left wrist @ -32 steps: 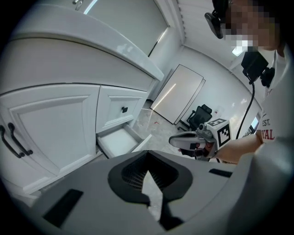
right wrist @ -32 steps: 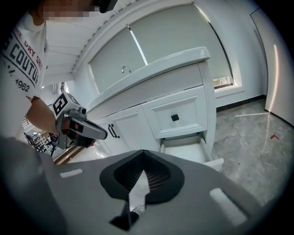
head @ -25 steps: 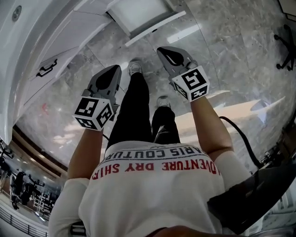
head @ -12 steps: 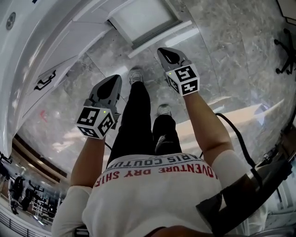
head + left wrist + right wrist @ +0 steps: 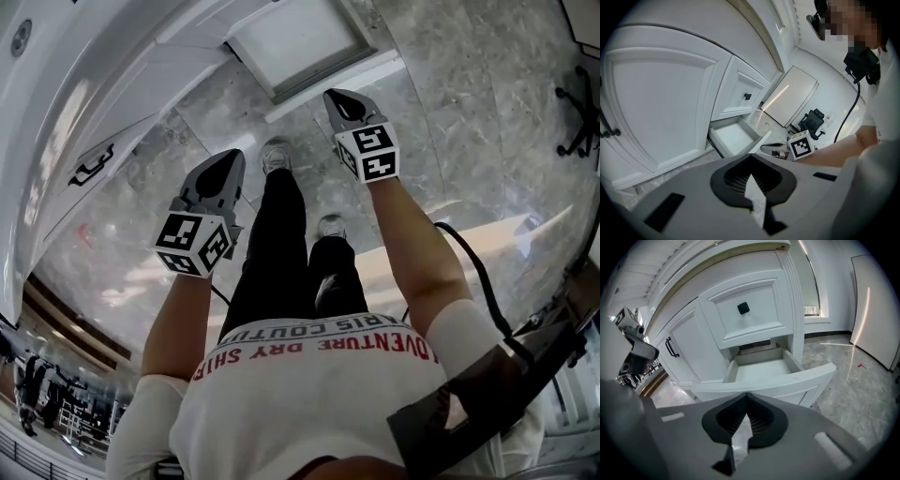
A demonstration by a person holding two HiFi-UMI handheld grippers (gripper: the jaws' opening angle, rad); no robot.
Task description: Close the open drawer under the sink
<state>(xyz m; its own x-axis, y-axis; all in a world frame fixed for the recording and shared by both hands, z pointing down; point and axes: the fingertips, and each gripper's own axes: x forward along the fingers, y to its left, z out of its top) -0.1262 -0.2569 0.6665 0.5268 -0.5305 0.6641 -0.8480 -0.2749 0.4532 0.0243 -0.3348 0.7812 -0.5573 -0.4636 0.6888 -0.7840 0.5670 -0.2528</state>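
Observation:
The open white drawer [image 5: 300,39] juts out of the white cabinet at the top of the head view, and I see nothing inside it. My right gripper [image 5: 339,99] is shut with nothing in it, its tip just short of the drawer's front panel [image 5: 787,380]. In the right gripper view the drawer [image 5: 759,369] lies straight ahead and just below the jaws [image 5: 746,397]. My left gripper [image 5: 225,165] is also shut on nothing, held lower and to the left, away from the drawer [image 5: 733,136].
A shut upper drawer with a black knob [image 5: 743,308] sits above the open one. A cabinet door with a black handle [image 5: 671,347] is to its left. The person's legs and shoes [image 5: 274,141] stand on the marble floor between the grippers. An office chair [image 5: 577,94] is at the far right.
My right gripper has moved forward and a little right, closer to the drawer's front. The left gripper has barely shifted. More of the drawer shows in the head view.

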